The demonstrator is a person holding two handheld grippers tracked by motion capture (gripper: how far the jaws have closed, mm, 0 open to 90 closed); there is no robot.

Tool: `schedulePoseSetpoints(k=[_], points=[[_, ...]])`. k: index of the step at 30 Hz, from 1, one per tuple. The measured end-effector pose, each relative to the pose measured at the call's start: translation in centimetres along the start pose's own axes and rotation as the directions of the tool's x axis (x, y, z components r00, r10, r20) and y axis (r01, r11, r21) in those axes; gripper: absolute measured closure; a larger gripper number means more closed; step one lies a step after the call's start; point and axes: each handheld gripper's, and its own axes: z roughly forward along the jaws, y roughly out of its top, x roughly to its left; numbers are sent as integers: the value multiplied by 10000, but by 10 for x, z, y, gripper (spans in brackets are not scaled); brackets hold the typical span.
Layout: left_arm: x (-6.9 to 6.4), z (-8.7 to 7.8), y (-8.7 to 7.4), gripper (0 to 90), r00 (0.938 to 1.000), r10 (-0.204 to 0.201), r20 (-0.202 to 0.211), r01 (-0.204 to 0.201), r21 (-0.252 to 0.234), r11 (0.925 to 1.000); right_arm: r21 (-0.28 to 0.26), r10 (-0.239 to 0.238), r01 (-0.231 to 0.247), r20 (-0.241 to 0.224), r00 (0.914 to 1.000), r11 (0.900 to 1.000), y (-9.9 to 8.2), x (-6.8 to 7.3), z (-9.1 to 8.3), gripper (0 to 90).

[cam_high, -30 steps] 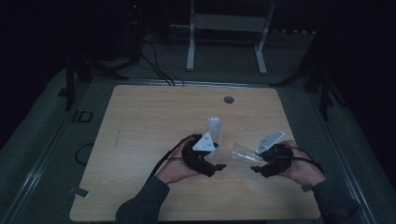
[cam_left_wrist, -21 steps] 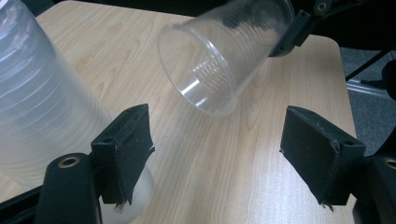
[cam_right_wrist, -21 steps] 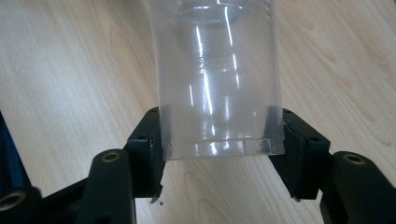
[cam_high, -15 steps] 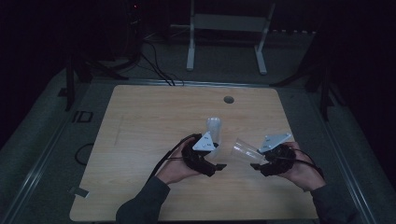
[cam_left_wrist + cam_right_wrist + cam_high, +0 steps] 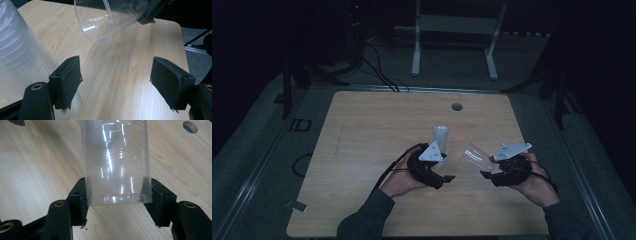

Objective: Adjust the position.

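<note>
The right gripper is clamping a clear cup by its base, jaws pressing on either side, and is holding it tilted above the table with the mouth facing the left gripper. The left gripper is standing open with nothing between its jaws; one jaw is sitting just beside the upturned stack, which is resting mouth-down on the wood.

The step in hand looks like nesting the cup onto the stack. To do it well, the right hand should be turning the cup fully mouth-down, centring the rim over the stack's top, then lowering straight so the walls slide on without tipping the stack. The left gripper could be steadying the stack low down while this is happening.

In the high view the cup is hanging between the two grippers, near the stack but not touching it
</note>
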Motion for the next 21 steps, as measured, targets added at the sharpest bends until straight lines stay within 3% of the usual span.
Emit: schedulePoseSetpoints(k=[12,21], points=[[1,-1,0,243,10000,-78,-60,78,-39,10000,-814,546,-518,315,9980,9953,-4,0,-3,417],[1,-2,1,243,9999,-138,-62,136,-175,9998,-1445,959,-884,463,9943,9856,-10,3,-3,417]])
